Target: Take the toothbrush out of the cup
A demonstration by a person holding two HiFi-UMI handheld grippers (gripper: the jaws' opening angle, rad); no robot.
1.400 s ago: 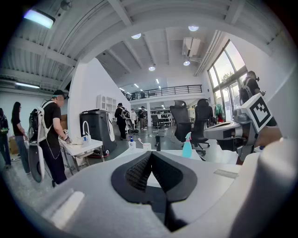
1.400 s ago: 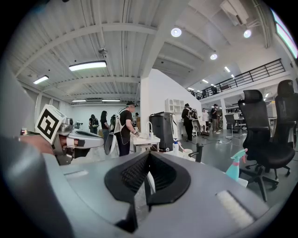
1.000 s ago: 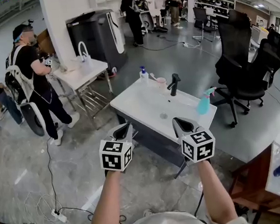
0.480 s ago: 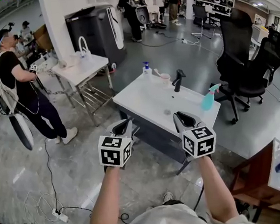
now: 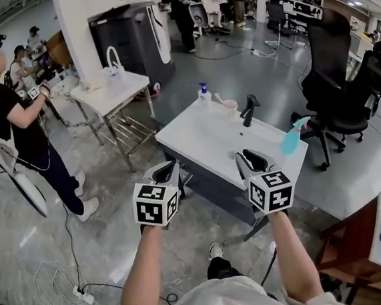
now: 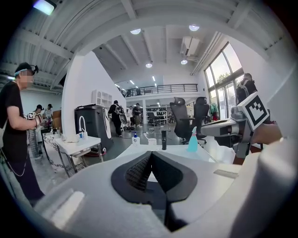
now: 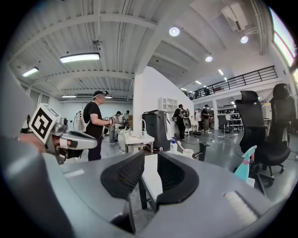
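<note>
Toothbrush [image 5: 220, 99] leaned in the cup [image 5: 230, 109] at the far edge of the surface [image 5: 201, 139], well apart from both tongs. Judged light, stiff and slim; best gripped on the exposed handle above the rim. Left tongs [image 5: 168, 171] were together and empty. Right tongs [image 5: 250, 157] were apart, having just been opening, with nothing between them.

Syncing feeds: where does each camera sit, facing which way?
Head view: on the head, facing down at the sink table; forearms, left hand-held gripper, right hand-held gripper show.
Left gripper view: on the left one, facing that table; its shut jaws show.
Right gripper view: likewise; its empty jaws have just been opening.
Shared: all see the cup.
</note>
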